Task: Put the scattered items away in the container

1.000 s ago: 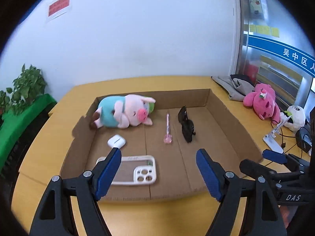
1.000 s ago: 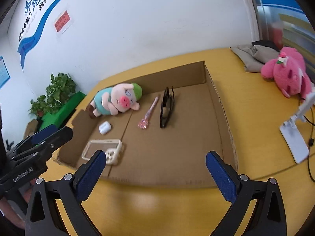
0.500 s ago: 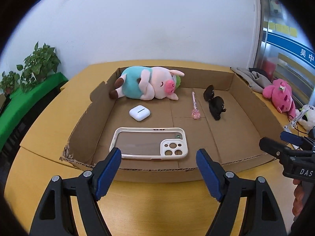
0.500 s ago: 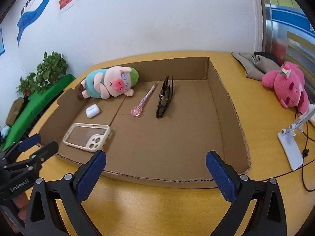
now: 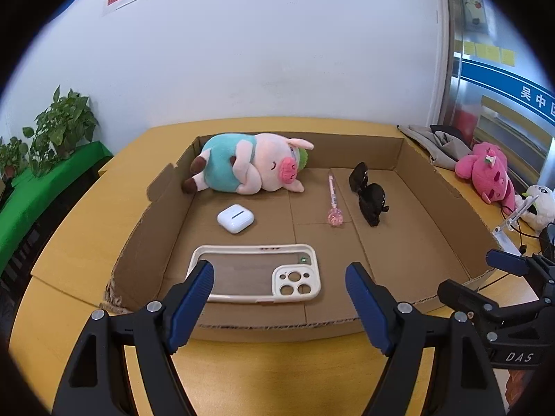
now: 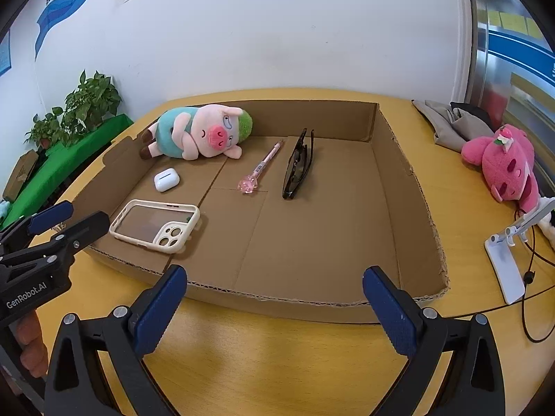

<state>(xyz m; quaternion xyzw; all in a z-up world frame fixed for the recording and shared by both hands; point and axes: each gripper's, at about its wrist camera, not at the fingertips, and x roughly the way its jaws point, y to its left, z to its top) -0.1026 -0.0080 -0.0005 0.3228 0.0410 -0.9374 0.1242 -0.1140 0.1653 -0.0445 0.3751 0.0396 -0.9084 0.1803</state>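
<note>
Currently we hold both grippers wide apart and empty above the yellow tabletop [image 6: 242, 353], just short of the near wall of the cardboard tray [image 5: 433, 187]. Our left gripper [image 5: 279, 298] faces the cream phone case [image 5: 256, 274] lying flat near that wall; our right gripper [image 6: 274, 306] faces the bare right part of the floor. Further in lie the white earbud case [image 5: 236, 218], pink pen [image 5: 333, 204], black sunglasses [image 5: 369, 196] and plush pig [image 5: 248, 168].
</note>
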